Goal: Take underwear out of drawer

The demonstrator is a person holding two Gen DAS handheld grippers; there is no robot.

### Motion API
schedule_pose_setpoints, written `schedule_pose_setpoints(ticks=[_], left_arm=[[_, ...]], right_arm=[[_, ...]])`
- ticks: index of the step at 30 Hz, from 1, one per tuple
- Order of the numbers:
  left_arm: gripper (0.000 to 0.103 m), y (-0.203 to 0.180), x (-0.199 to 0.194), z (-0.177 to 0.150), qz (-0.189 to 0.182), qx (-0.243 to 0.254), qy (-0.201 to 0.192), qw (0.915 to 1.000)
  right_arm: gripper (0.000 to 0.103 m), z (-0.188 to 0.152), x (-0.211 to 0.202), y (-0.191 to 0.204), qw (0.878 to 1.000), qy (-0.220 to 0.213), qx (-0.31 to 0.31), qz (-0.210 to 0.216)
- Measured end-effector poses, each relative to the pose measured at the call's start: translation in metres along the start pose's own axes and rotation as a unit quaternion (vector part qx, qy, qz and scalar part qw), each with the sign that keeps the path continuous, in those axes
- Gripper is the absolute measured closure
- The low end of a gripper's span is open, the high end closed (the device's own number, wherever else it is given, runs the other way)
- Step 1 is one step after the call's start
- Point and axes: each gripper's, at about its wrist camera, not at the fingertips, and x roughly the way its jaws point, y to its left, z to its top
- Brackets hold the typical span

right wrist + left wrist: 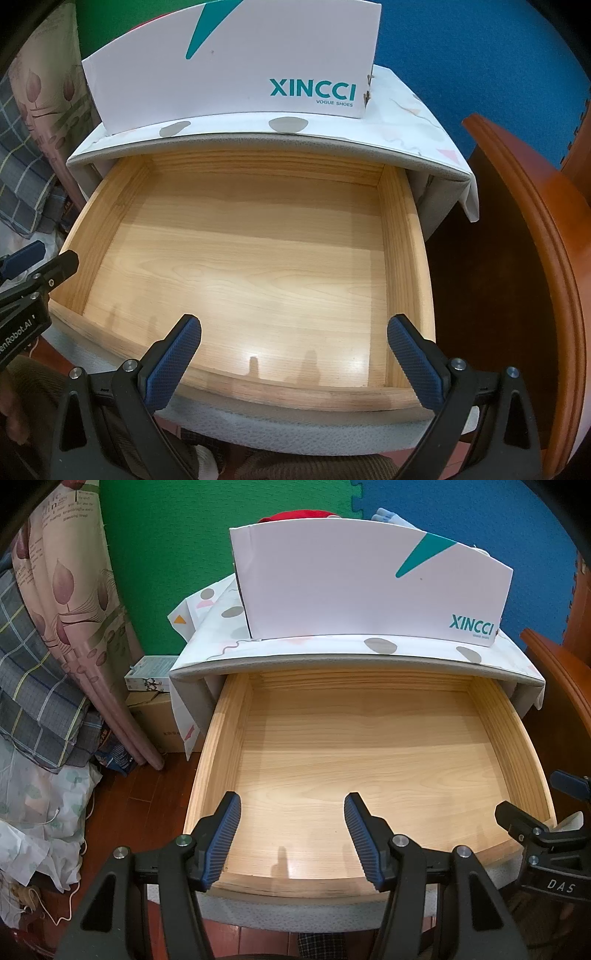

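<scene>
I see the drawer (369, 746) pulled out at 12 o'clock from both grippers, only its bare wood floor on show. No underwear visible in it; I can't tell where it is. My left gripper (291, 843) is spread, nothing between its pads, hanging over the front rim. My right gripper (293, 363) is spread too, gripping nothing, at 3 o'clock from the left. White shoe box (236, 62) sits on the cabinet top at 12.
</scene>
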Motion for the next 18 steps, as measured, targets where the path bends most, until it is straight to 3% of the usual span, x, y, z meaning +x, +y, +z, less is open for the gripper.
schedule_pose_setpoints(ticks=[18], left_arm=[[0.043, -0.0004, -0.0002, 0.0002, -0.002, 0.003, 0.002, 1.0]], right_arm=[[0.003, -0.0003, -0.0006, 0.0024, 1.0, -0.001, 0.0, -0.003]])
